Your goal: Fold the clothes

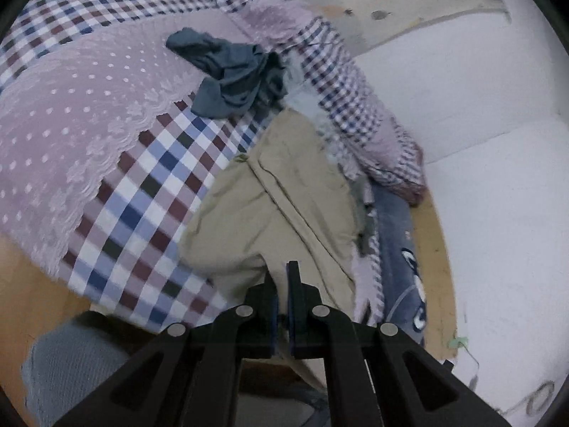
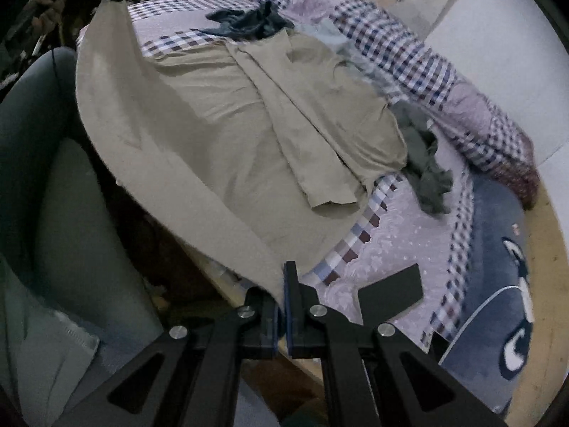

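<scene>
1. In the left wrist view, my left gripper (image 1: pixel 283 277) is closed on an edge of the beige garment (image 1: pixel 284 192); the cloth passes between the two fingers.
2. The beige garment lies on the checked bedspread (image 1: pixel 142 192) of the bed, and a crumpled dark blue garment (image 1: pixel 231 78) lies behind it, near a lilac dotted cover (image 1: pixel 71 121).
3. In the right wrist view, my right gripper (image 2: pixel 284 284) is also closed on the beige garment (image 2: pixel 220 124), at its near edge.
4. From there the lifted edge runs up to the left, and the rest is spread on the bed.
5. A grey-green garment (image 2: pixel 426 163) lies just beside it on the right, near a blue rug (image 2: pixel 498 249).
</scene>
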